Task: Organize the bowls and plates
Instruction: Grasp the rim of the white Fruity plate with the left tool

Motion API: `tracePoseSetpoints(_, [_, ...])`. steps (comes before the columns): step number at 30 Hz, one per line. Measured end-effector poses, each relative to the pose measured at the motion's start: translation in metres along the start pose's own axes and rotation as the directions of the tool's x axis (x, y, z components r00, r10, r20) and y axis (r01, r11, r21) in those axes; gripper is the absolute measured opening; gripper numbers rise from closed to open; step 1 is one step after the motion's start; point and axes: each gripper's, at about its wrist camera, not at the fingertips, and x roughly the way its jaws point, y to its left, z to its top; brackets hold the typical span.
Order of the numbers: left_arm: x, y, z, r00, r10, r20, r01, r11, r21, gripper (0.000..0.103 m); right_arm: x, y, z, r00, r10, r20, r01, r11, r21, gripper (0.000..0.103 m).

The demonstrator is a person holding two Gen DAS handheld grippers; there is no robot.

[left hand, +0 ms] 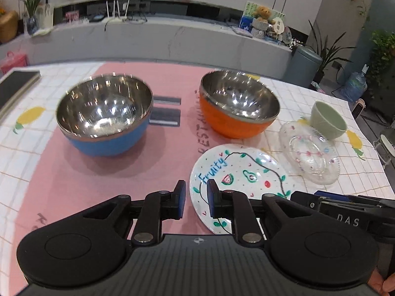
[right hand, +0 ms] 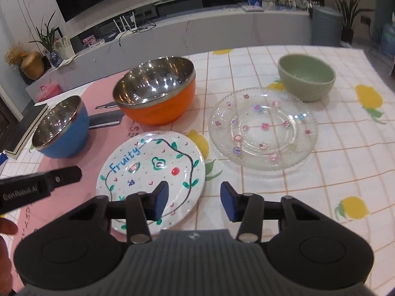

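A blue steel-lined bowl (left hand: 103,120) (right hand: 60,130) and an orange steel-lined bowl (left hand: 237,103) (right hand: 158,93) stand on the pink mat. A white "Fruity" plate (left hand: 237,172) (right hand: 153,172) lies in front of the orange bowl. A clear glass plate with flower dots (left hand: 311,153) (right hand: 261,128) lies to its right, with a green bowl (left hand: 328,118) (right hand: 306,76) behind it. My left gripper (left hand: 196,197) is open and empty, over the Fruity plate's left rim. My right gripper (right hand: 193,199) is open and empty, above that plate's near right edge.
A checked lemon-print tablecloth (right hand: 345,148) covers the table under a pink mat (left hand: 98,172). A dark book or tray (left hand: 14,86) lies at the far left edge. A grey counter with clutter runs behind the table.
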Motion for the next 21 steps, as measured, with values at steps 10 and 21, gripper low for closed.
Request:
tracePoseSetpoints(10, [0.024,0.015,-0.002,0.998,-0.035,-0.049,0.032,0.997,-0.064,0.023,0.029,-0.005,0.007,0.999,0.012,-0.046,-0.009,0.999,0.045,0.038])
tracePoseSetpoints(21, [0.035,0.016,-0.005,0.995,-0.06,-0.075,0.053,0.994,-0.1,0.025,0.033,-0.005,0.01,0.999,0.029,-0.045,-0.026,0.997,0.069,0.024])
